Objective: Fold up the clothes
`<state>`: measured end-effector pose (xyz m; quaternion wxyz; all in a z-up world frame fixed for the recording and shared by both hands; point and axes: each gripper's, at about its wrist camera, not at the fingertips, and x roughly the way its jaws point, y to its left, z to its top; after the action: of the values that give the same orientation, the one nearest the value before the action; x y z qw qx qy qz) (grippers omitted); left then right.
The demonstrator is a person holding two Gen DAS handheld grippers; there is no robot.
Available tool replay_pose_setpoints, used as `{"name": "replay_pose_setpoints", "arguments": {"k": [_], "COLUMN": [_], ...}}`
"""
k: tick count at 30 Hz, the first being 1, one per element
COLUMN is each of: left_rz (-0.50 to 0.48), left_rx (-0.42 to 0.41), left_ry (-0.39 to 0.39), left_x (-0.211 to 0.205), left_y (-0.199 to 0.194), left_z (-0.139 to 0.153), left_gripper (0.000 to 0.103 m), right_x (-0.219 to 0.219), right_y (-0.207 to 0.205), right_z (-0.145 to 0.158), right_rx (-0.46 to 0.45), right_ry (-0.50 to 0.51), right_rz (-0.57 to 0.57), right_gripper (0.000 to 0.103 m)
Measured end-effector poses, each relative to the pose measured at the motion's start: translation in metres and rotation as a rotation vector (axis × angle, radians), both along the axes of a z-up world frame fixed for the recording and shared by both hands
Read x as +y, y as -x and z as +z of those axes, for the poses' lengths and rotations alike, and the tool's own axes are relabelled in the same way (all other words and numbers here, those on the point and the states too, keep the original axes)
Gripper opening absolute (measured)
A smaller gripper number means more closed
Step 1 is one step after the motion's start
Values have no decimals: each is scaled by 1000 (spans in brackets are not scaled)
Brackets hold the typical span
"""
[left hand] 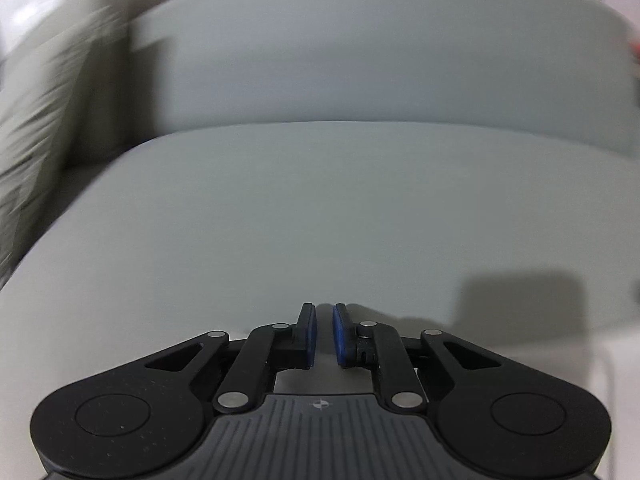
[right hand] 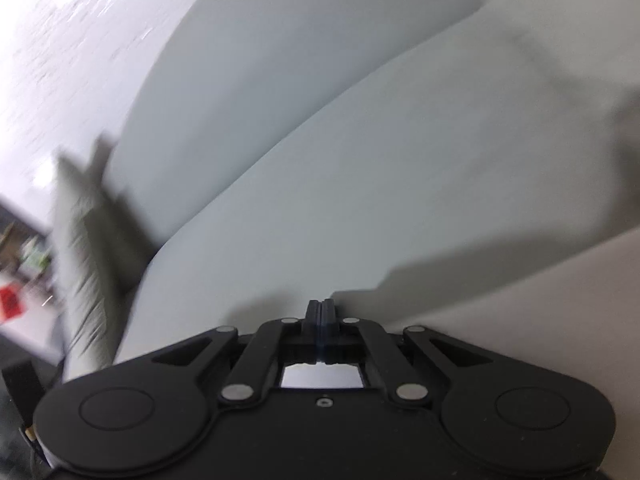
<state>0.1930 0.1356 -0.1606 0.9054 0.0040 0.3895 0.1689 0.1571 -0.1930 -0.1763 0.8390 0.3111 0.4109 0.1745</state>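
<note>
Left gripper (left hand: 324,330): blue pads (left hand: 340,334) a narrow gap apart, nothing between them, poised over a pale grey seat (left hand: 320,208) with the backrest (left hand: 360,60) behind and a blurred striped cushion (left hand: 36,120) at far left. Right gripper (right hand: 322,320): fingers pressed together, holding nothing visible, over the same seat, cushion at its left. Clothes: none discernible in either view; both are motion-blurred.

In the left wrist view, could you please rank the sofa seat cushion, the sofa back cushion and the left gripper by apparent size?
1. sofa seat cushion, largest.
2. sofa back cushion.
3. left gripper, though nearness to the camera inflates it, so its rank against the back cushion is unsure.
</note>
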Motion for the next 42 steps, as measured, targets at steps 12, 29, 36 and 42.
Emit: {"name": "replay_pose_setpoints", "arguments": {"k": [12,29,36,42], "left_rz": [-28,214,69,-69], "left_rx": [-131,34,-198,-238], "left_ry": [191,-68,97,115], "left_x": [37,54,50,27], "left_y": [65,86,203,249], "left_z": [47,26,104,119], "left_gripper": [19,16,18,18], "right_x": [-102,-87,-94,-87], "right_y": [72,96,191,233], "right_z": [50,56,131,156], "right_rx": [-84,-44,-176,-264], "right_ry": [-46,242,172,262], "right_rz": [-325,-368,-279,-247], "right_gripper": [6,3,6,10]}}
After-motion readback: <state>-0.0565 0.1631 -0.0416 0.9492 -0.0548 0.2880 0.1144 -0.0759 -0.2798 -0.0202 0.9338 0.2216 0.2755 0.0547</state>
